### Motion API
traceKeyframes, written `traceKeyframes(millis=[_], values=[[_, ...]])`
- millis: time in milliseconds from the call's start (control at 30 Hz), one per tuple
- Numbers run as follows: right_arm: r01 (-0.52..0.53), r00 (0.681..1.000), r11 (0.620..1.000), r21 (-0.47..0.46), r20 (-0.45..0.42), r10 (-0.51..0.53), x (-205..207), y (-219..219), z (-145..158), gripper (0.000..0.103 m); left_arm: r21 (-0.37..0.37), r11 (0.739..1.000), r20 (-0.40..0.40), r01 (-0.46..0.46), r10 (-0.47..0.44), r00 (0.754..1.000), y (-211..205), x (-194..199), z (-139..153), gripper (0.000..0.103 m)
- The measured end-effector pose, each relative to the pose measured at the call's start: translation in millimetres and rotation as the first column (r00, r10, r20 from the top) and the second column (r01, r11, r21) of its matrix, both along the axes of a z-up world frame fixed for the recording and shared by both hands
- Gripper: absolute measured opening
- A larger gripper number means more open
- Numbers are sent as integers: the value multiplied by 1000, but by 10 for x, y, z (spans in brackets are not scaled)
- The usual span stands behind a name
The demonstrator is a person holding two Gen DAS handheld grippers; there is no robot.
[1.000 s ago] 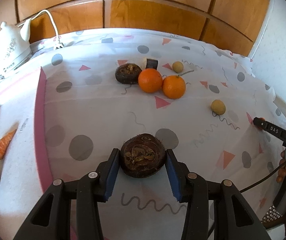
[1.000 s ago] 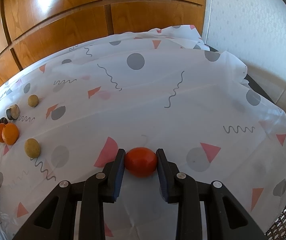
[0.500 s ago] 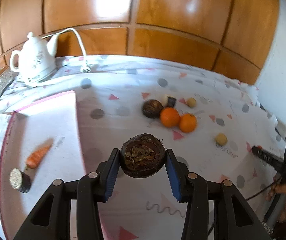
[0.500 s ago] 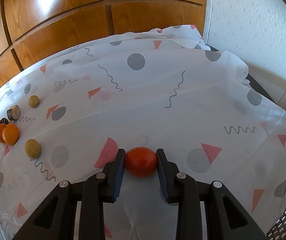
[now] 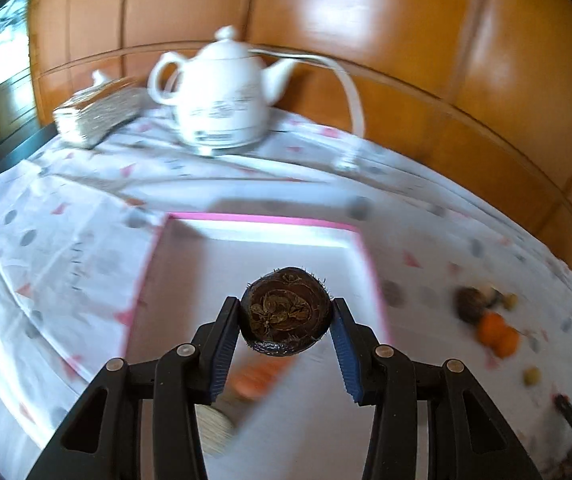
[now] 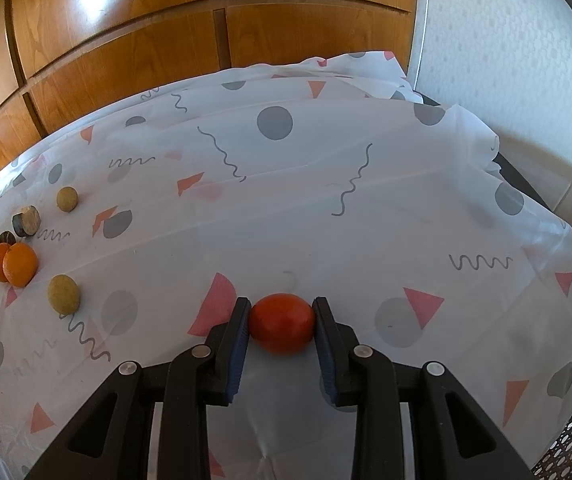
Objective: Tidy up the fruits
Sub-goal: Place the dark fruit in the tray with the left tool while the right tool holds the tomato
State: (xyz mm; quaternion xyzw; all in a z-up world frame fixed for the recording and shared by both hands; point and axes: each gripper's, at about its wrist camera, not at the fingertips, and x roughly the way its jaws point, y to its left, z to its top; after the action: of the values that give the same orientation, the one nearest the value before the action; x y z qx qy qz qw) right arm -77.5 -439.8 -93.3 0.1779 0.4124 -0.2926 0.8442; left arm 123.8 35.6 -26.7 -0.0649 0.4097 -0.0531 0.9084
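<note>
A dark, hairy round fruit (image 5: 286,310) is clamped between the blue pads of the left gripper (image 5: 286,320), held across its widest part so that its flat, patterned face is turned toward the camera. It is carried above a white tray with a pink rim (image 5: 262,220), which lies directly ahead of and beneath the fingers — presumably the place where sorted pieces are being gathered. Below the fingers, an orange carrot-like piece (image 5: 256,378) and a round cut slice (image 5: 210,424) are seen on the tray, though both are blurred. Beyond the tray's far edge a white teapot (image 5: 222,96) stands on the patterned cloth (image 5: 46,220). Far to the right of the tool a cluster of unsorted items is left on the cloth: two oranges (image 5: 498,334) and a dark round fruit (image 5: 470,302).

The right gripper (image 6: 282,324) is closed on a red tomato-like fruit (image 6: 282,323), which is pinched at its sides and appears to be resting on or just above the cloth. Well to the left of this tool the same oranges (image 6: 16,264), two yellowish round pieces (image 6: 63,294) and a cut brown slice (image 6: 27,221) are seen.

The grip on both items looks secure. The next step is judged to be a lowering of the dark fruit onto a bare part of the tray — clear of the carrot piece — before release.
</note>
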Motion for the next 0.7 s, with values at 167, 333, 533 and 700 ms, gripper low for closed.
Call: traceKeyframes(millis=[167,333,533,700], values=[[-4,1000,1000,-8,-6,4,6,14,-2,32,39,998,-44,-51,52,998,224,162,-193,46],[-8,1000,1000,-9,-10,7,10,12,2,32,55,995,-77,-82,86,993,306,206,-348,46],[-8,1000,1000,-10,-12,8,8,17,5,32,65,994,-84,-91,96,992,296,209,-402,55],[-8,1000,1000,-10,-12,8,6,19,4,32,80,992,-35,-102,105,994,265,76,-263,65]])
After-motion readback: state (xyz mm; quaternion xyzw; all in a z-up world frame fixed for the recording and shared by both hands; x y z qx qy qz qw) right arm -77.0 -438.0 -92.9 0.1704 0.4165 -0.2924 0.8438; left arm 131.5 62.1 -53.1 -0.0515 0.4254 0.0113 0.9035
